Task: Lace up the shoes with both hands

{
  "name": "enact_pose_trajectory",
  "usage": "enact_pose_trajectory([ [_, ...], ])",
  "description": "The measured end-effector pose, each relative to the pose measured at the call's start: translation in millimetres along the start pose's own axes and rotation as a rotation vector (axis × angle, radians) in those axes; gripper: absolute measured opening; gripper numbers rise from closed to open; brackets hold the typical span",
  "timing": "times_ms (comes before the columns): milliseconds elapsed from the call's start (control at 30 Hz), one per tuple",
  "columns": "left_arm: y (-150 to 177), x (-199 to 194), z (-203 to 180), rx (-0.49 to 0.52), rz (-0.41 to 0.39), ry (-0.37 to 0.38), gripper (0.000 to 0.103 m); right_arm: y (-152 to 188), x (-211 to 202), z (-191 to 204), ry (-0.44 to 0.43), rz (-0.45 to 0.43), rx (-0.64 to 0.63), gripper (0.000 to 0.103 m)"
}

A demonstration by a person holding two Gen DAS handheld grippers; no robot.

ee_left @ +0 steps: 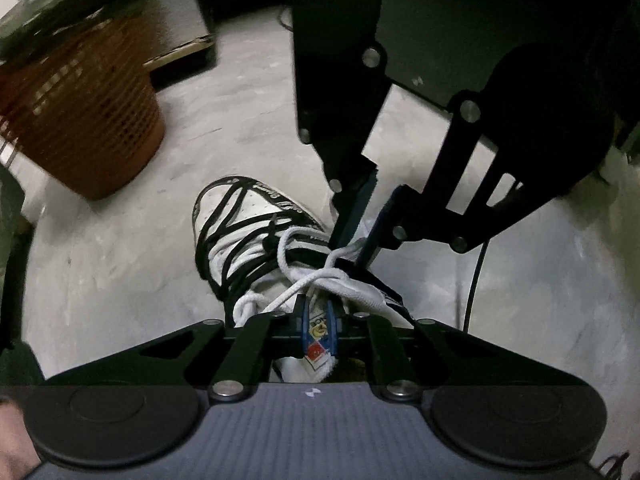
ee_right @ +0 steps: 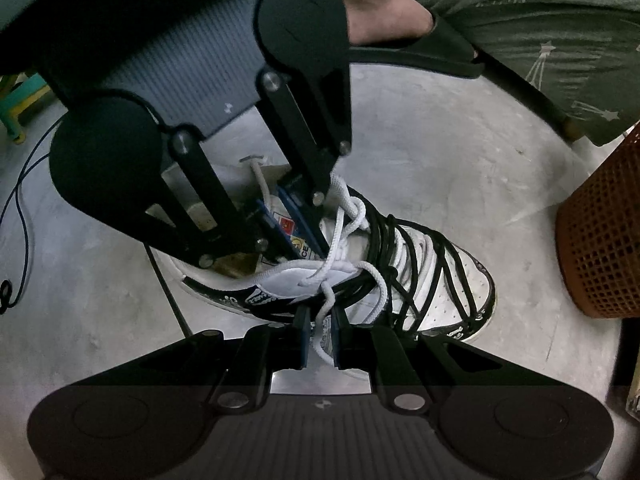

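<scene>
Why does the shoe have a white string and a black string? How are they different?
The white lace is thick and flat-looking; the black cord is thin and round. The white lace sits near the shoe's opening and runs between the right gripper's jaws; the black cord wraps many times around the front, with neither gripper on it. The white lace hangs in loose loops; the black cord looks tight. Both cross over the top of the same shoe.
</scene>
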State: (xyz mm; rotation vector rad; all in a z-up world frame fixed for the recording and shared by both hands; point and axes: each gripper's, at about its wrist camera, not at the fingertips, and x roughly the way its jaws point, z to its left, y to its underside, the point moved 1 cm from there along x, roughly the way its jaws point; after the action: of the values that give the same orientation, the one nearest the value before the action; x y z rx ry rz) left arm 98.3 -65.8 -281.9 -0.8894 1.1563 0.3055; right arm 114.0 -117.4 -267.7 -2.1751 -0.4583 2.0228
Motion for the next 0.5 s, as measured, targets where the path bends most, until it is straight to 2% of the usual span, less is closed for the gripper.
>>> enact_pose_trajectory([
  [100,-2.2,1.3,-6.1,0.074,-0.004,-0.006,0.010,0.4,0.1,-0.2,0.000,0.000,0.005,0.013],
  [133,-2.0,1.3,-7.3,0.089,-0.006,-0.002,0.009,0.5,0.1,0.5,0.001,0.001,0.003,0.013],
  [167,-1.7,1.2,-8.4,0.103,-0.008,0.001,0.003,0.5,0.1,1.2,0.001,0.003,0.002,0.013],
  [233,-0.6,-0.2,-8.7,0.107,-0.010,-0.001,0.003,-0.1,0.0,1.2,-0.001,0.005,0.003,0.013],
  [433,0.4,-4.8,1.4,-0.015,0.012,0.030,0.002,-2.4,-4.1,0.0,-0.008,0.013,0.031,0.013],
  [500,1.2,-4.7,9.1,-0.098,0.018,0.053,0.002,-3.8,-6.5,-1.0,-0.014,0.017,0.045,0.014],
])
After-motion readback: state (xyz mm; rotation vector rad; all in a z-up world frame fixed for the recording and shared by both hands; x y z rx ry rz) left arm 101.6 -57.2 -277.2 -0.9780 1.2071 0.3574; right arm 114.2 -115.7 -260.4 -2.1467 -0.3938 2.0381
